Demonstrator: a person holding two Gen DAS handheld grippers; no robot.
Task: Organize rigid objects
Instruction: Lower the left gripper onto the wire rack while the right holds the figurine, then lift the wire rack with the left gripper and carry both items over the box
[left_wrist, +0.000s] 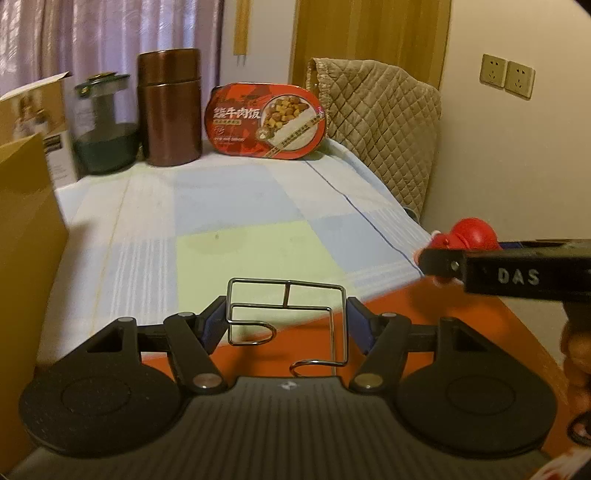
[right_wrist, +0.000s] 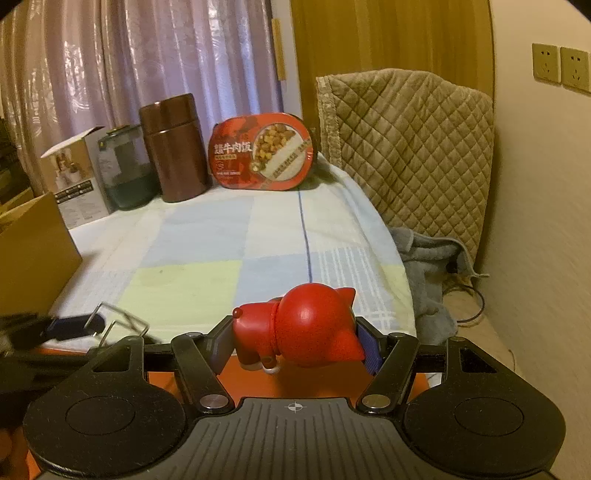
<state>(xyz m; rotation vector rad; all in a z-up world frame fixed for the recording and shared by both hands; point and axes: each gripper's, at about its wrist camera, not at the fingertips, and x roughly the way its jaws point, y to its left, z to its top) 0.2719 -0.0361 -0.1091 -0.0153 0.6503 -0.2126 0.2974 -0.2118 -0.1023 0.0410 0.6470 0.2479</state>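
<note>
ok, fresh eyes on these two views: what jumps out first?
The red pig figurine clamped in the right tongs, low in the foreground. Next, the bent wire rack held between the left tongs over the checked cloth. At the back stands a red meal box.

This is a room in a home, likely a bedroom or living room. A table (right_wrist: 491, 343) stands against a cream wall (right_wrist: 546, 184) with two sockets (right_wrist: 559, 68), a checked cloth (right_wrist: 229, 254) spread over most of it. Pale curtains (right_wrist: 147, 55) hang behind the far edge, beside a wooden door (right_wrist: 388, 37). Along that edge stand household goods: an open carton (right_wrist: 74, 173), a glass jar (right_wrist: 127, 173), a brown canister (right_wrist: 173, 147) and a boxed ready meal (right_wrist: 262, 151). A quilted cover (right_wrist: 410, 144) drapes something at the far right corner.
</note>
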